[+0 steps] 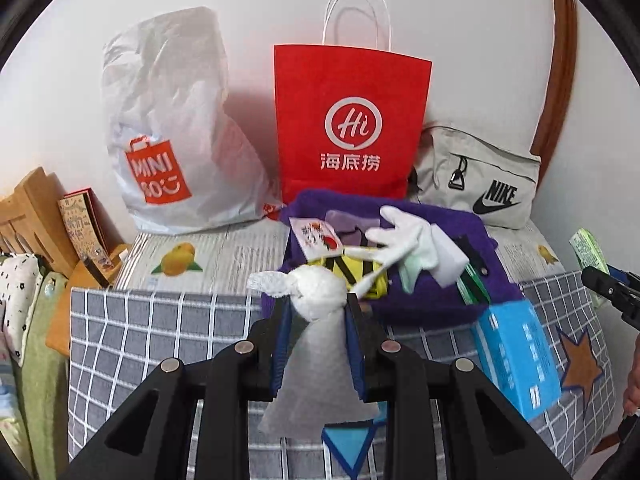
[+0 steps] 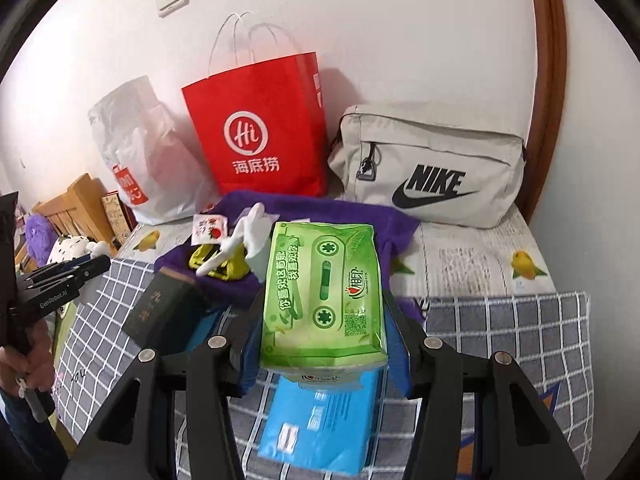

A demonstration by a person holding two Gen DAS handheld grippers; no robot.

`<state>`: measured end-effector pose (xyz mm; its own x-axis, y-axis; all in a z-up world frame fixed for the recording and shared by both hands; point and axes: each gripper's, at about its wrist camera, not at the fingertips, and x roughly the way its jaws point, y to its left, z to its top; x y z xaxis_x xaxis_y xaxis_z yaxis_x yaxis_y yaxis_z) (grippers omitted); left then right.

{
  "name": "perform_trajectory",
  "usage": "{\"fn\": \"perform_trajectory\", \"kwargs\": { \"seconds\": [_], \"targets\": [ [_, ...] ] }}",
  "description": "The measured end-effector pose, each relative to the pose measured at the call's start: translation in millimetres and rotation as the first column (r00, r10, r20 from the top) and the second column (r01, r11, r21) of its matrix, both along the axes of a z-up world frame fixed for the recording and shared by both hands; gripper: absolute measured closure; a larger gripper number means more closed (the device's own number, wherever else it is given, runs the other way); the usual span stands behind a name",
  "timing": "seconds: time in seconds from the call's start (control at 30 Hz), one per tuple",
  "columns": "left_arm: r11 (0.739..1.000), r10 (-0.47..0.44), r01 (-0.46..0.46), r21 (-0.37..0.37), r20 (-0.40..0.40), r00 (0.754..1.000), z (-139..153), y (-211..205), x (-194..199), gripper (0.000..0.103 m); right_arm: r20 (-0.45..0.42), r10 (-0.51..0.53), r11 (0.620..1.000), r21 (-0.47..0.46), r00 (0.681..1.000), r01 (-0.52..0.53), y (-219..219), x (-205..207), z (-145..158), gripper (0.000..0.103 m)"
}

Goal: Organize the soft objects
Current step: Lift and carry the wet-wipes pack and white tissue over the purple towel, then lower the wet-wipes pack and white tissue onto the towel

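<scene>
My left gripper (image 1: 318, 300) is shut on a white knotted cloth bundle (image 1: 316, 344), which hangs between the blue pads above a grey checked pillow (image 1: 160, 340). Just beyond lies a purple towel (image 1: 440, 296) carrying a white glove (image 1: 404, 236), a yellow item (image 1: 360, 268), a small sachet (image 1: 316, 238) and a white sponge (image 1: 448, 256). My right gripper (image 2: 322, 312) is shut on a green tissue pack (image 2: 324, 292), held above a blue tissue pack (image 2: 324, 428). The purple towel (image 2: 320, 208) and glove (image 2: 248, 236) lie behind it.
Against the wall stand a white plastic bag (image 1: 172, 132), a red paper bag (image 1: 352, 120) and a grey Nike bag (image 1: 480, 184). A dark green box (image 2: 168, 312) lies on the pillow. A wooden headboard (image 1: 32, 208) is at left. A hand (image 2: 28, 352) holds the left gripper (image 2: 80, 268).
</scene>
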<state>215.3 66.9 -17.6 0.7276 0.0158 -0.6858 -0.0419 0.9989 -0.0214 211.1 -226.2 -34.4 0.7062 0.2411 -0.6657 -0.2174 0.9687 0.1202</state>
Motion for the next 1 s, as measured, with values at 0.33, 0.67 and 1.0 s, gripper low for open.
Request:
{"fn": "perform_trajectory", "kwargs": {
  "seconds": [0.33,0.67,1.0],
  "targets": [
    [1.0,-0.005,0.005,-0.006,-0.007,1.0,4,-5,48,0.078,-0.013,-0.003,1.0,0.014,1.0,0.003,1,50,4,0.051],
    [1.0,-0.004,0.004,-0.008,-0.006,1.0,11,-4,81,0.078,-0.002,0.005,1.0,-0.012,1.0,-0.006,11,86,9,0.051],
    [0.998,-0.022,0.023,-0.058,0.01,1.0,19,-7,115,0.078,0.018,0.022,1.0,-0.01,1.0,-0.022,20,117,12,0.051]
  ]
}}
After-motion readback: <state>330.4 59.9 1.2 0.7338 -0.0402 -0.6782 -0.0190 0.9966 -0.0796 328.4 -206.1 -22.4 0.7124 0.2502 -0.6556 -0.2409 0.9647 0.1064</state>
